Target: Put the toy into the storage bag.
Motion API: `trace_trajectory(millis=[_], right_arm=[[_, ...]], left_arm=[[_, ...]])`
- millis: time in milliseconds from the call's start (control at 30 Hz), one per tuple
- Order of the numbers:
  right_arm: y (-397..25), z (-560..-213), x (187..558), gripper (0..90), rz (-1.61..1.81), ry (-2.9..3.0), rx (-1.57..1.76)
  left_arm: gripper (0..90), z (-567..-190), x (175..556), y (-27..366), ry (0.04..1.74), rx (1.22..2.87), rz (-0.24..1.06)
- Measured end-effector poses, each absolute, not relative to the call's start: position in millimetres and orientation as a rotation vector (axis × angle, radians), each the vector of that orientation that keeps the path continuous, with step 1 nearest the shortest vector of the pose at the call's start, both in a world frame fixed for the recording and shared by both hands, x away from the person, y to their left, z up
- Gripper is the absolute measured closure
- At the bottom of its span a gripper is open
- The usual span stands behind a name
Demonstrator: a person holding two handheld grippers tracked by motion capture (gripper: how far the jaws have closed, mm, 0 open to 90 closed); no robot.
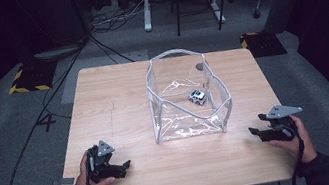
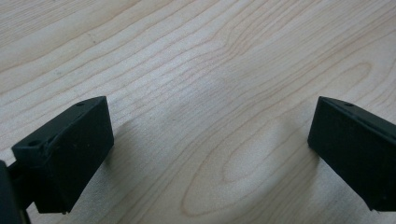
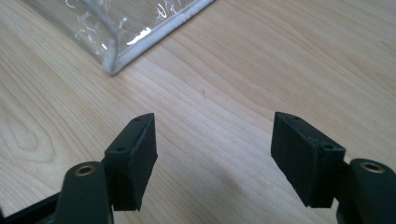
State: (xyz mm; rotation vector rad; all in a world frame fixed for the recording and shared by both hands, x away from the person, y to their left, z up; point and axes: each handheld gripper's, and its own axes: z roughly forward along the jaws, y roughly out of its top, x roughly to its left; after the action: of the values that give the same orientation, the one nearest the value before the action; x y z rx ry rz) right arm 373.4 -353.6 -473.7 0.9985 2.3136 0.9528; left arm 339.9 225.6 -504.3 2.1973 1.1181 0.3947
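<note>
- The clear bag stands upright on the table, mouth open to the top, a little toward the far edge and right of the middle; its white-trimmed rim sags and bends, so the shape is uneven.
- Its long axis runs roughly from the near edge toward the far edge, with the near wall broad and facing the person.
- A small toy car lies on the bag's floor, toward the far right corner of the bag; which way it points is too small to tell.
- The left gripper sits low over the table near the near left corner, jaws wide apart, holding nothing; in the left gripper view bare wood lies between them.
- The right gripper is near the near right corner, jaws apart and empty, aimed toward the bag's near right corner, which lies just ahead of it and apart from it.
- In the right gripper view the bag is cut off by the top edge.
- A dark round spot shows on the table behind the bag; what it is cannot be made out.
</note>
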Motion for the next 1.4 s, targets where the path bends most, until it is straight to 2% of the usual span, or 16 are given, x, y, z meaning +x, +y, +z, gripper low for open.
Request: trace_trajectory(millis=[867, 1400], right_arm=[[-385.2, -496.1, 352.9, 32.2, 0.957, 2.291, 1.139], [-399.8, -502.6, 340.8, 26.8, 1.018, 2.248, 1.2]], left_arm=[[0.4, -504.3, 339.8, 225.6, 1.118, 2.197, 0.395], [0.4, -504.3, 340.2, 225.4, 1.121, 2.197, 0.393]])
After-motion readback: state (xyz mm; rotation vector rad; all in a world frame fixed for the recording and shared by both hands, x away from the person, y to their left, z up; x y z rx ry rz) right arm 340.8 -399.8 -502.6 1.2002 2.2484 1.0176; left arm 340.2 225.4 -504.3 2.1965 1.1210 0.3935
